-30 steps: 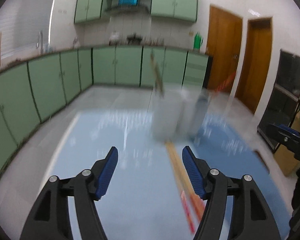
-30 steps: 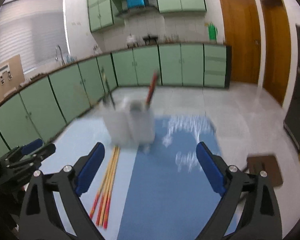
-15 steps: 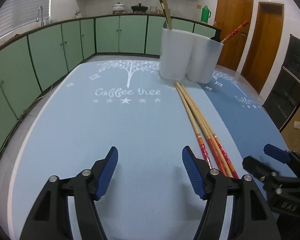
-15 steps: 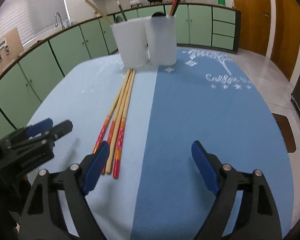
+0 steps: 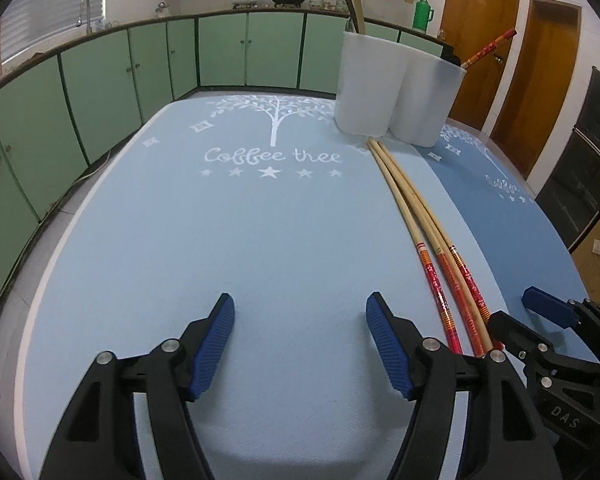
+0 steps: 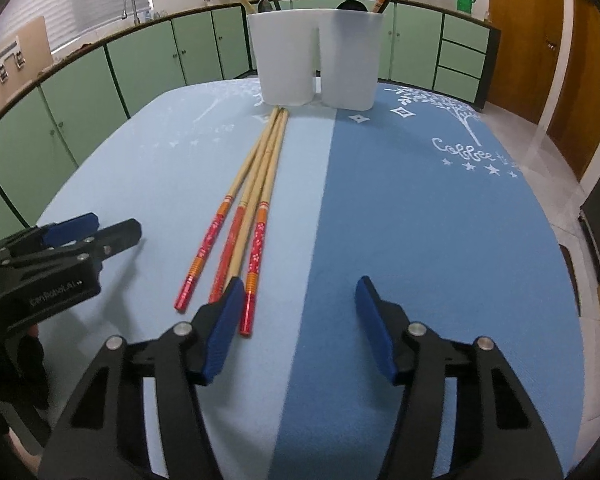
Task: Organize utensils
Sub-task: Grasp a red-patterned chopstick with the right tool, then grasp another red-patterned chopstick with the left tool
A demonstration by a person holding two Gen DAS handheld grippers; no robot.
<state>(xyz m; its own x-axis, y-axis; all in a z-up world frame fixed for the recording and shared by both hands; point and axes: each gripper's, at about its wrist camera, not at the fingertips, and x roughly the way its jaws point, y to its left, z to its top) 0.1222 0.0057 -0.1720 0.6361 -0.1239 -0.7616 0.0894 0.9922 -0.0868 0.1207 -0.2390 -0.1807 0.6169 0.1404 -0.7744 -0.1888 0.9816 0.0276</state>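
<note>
Three long chopsticks (image 6: 256,188) with red ends lie side by side on the blue table mat, pointing at a white two-part utensil holder (image 6: 314,62). The holder stands at the far end and holds a red chopstick and some dark and wooden utensils. In the left wrist view the chopsticks (image 5: 424,220) lie right of my left gripper (image 5: 300,332), which is open and empty above the light blue mat, and the holder (image 5: 396,92) stands at the far right. My right gripper (image 6: 298,320) is open and empty, its left finger just over the chopsticks' red ends.
The mat is light blue (image 5: 220,240) on the left and darker blue (image 6: 420,220) on the right, with rounded table edges. Green cabinets (image 5: 140,72) line the room behind. Wooden doors (image 5: 540,80) stand at the right.
Both grippers have come down and forward from a raised, blurred view to just above the mat. The chopsticks now lie closer to the right gripper's left finger. Both grippers stay open.
</note>
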